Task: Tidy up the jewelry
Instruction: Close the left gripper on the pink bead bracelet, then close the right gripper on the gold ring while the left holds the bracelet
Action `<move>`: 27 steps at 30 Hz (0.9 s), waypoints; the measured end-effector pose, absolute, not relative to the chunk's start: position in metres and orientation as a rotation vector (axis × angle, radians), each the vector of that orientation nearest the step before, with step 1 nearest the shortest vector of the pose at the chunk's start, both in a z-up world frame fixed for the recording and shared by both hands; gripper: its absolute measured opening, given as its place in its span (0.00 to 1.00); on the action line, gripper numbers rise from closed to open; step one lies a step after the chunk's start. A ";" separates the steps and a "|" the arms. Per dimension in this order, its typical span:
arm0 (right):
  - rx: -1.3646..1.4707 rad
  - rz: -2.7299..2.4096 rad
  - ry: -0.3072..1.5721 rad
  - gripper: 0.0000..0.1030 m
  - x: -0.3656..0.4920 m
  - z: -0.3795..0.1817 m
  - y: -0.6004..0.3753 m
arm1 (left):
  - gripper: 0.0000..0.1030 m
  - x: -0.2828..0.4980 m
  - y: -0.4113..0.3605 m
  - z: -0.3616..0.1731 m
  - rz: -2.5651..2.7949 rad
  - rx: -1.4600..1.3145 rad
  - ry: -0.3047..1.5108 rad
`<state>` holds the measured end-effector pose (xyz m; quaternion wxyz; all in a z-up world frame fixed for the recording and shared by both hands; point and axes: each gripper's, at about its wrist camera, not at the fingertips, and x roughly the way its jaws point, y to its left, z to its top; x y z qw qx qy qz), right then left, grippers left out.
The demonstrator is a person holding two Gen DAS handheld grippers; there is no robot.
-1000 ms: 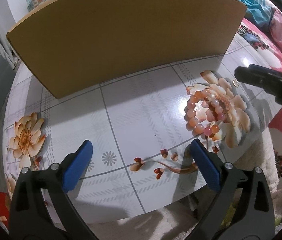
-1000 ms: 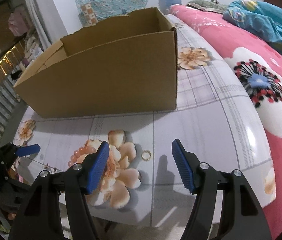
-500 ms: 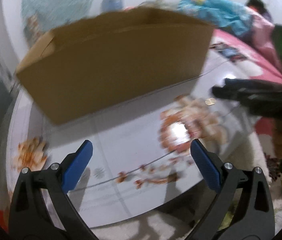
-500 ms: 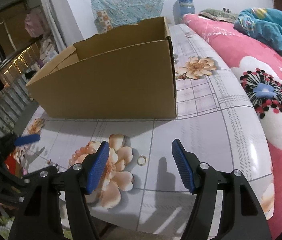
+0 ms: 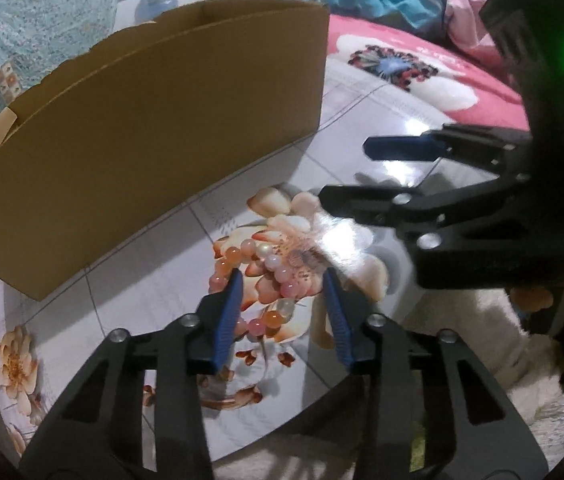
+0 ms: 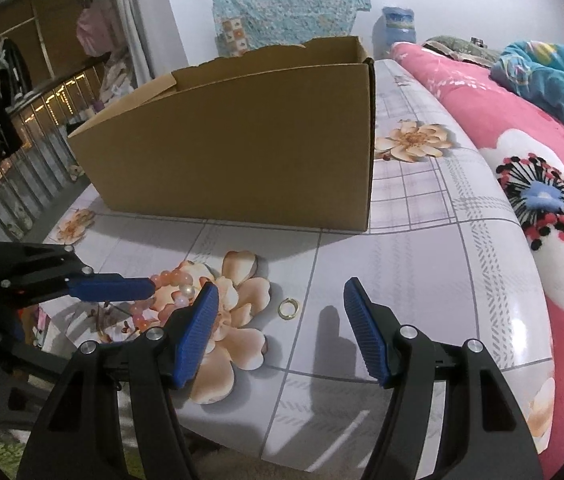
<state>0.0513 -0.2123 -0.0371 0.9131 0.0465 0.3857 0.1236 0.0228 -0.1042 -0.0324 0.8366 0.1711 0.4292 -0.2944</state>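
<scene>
The left tool point(image 5: 282, 300) is open, with its two fingers on both sides of the bead bracelet point(image 5: 266, 276) near the front edge of the table point(image 6: 422, 264). The right tool point(image 6: 282, 316) is open too, above a small gold ring point(image 6: 288, 307) lying just beside the bracelet. The cardboard box point(image 6: 242, 148) stands behind them.

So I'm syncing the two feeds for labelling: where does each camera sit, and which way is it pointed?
Left wrist: sits on the left gripper, looking down along its open fingers at the bead bracelet lying between them on the table; the right gripper crosses in from the right.
Right wrist: sits on the right gripper, looking forward over the gold ring toward the cardboard box; its fingers are open.
Shared: bracelet, box, floral tabletop, pink bedding.
</scene>
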 end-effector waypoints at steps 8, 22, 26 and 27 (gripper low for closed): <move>0.095 0.269 0.788 0.58 0.051 -0.037 -0.214 | 0.31 0.030 -0.101 -0.037 -0.629 0.363 0.921; 0.033 0.268 0.862 0.36 0.065 -0.045 -0.203 | 0.08 0.056 -0.084 -0.038 -0.579 0.284 0.903; 0.020 0.259 0.872 0.29 0.067 -0.045 -0.203 | 0.08 0.060 -0.077 -0.038 -0.565 0.262 0.898; 0.009 0.253 0.874 0.27 0.067 -0.045 -0.202 | 0.08 0.061 -0.075 -0.038 -0.561 0.256 0.896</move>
